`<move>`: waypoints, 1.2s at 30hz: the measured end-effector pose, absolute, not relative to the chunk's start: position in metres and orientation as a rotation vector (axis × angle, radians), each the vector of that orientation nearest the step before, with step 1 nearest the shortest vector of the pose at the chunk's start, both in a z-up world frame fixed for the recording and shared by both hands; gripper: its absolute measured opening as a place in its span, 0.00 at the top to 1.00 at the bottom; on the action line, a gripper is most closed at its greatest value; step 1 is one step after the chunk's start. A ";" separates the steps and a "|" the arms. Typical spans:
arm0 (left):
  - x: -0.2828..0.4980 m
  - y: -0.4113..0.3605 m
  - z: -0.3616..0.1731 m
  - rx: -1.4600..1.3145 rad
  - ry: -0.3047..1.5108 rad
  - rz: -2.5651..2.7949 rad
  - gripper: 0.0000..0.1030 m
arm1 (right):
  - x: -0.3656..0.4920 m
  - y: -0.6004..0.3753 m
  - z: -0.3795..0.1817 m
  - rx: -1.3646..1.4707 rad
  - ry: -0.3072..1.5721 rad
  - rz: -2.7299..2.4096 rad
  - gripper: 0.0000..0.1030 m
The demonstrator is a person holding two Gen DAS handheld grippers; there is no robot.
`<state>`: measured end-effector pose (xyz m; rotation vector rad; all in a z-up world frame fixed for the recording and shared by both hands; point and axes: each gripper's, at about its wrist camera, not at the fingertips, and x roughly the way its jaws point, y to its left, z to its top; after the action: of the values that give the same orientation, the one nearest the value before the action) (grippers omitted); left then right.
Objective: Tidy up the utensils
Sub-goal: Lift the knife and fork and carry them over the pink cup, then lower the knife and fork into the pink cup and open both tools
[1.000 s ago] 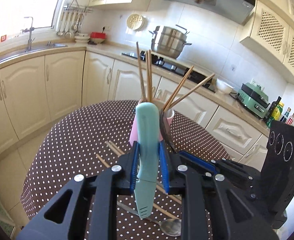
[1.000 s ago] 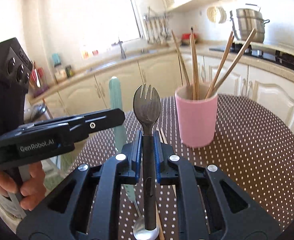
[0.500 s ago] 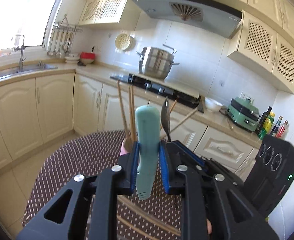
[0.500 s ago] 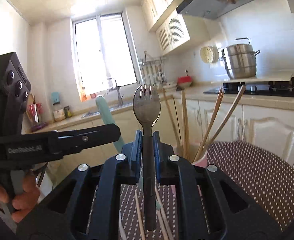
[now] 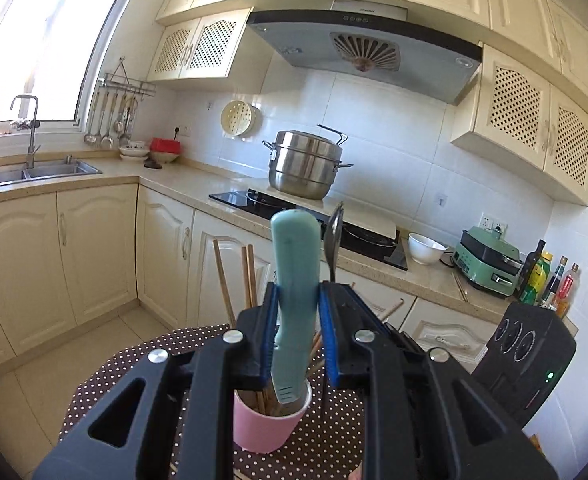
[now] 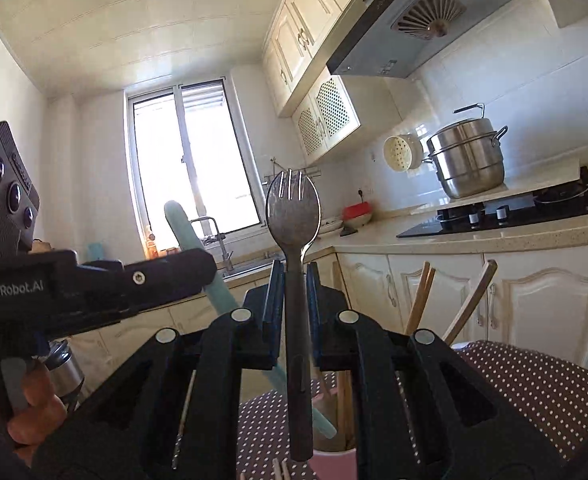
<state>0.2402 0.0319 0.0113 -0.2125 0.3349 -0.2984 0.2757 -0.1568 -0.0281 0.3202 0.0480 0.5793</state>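
My left gripper (image 5: 296, 300) is shut on a teal-handled utensil (image 5: 296, 272), held upright with its lower end just inside the pink cup (image 5: 268, 426). Several wooden chopsticks (image 5: 236, 276) stand in that cup. My right gripper (image 6: 294, 292) is shut on a dark metal spork (image 6: 293, 216), tines up, its handle end hanging just above the pink cup (image 6: 334, 466). From the left wrist view the spork (image 5: 334, 236) shows edge-on just right of the teal handle. The right wrist view has the left gripper (image 6: 94, 284) at left, with the teal utensil (image 6: 190, 236) slanting down into the cup.
The cup stands on a round table with a brown polka-dot cloth (image 5: 134, 364). Behind are cream cabinets, a sink (image 5: 34, 172), a hob with a steel steamer pot (image 5: 306, 168), and a hood (image 5: 366, 52). A person's hand (image 6: 34, 400) holds the left gripper's handle.
Both grippers have risen and tipped upward, still gripping their utensils. The views swung from the tabletop to the kitchen wall and ceiling, and the pink cup slid to the bottom of both views, under the utensils.
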 end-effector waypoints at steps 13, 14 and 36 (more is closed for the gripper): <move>0.289 0.038 -0.039 -0.262 0.416 -0.265 0.80 | 0.302 -0.152 -0.057 0.322 0.089 0.556 0.89; 0.290 0.040 -0.041 -0.264 0.410 -0.262 0.79 | 0.302 -0.152 -0.058 0.321 0.090 0.555 0.89; 0.281 0.055 -0.067 -0.215 0.336 -0.110 0.46 | 0.297 -0.138 -0.068 0.249 0.113 0.499 0.88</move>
<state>0.2813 0.0553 -0.0665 -0.2153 0.3356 -0.1102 0.2968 -0.1383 -0.0679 0.2489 0.1126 0.4987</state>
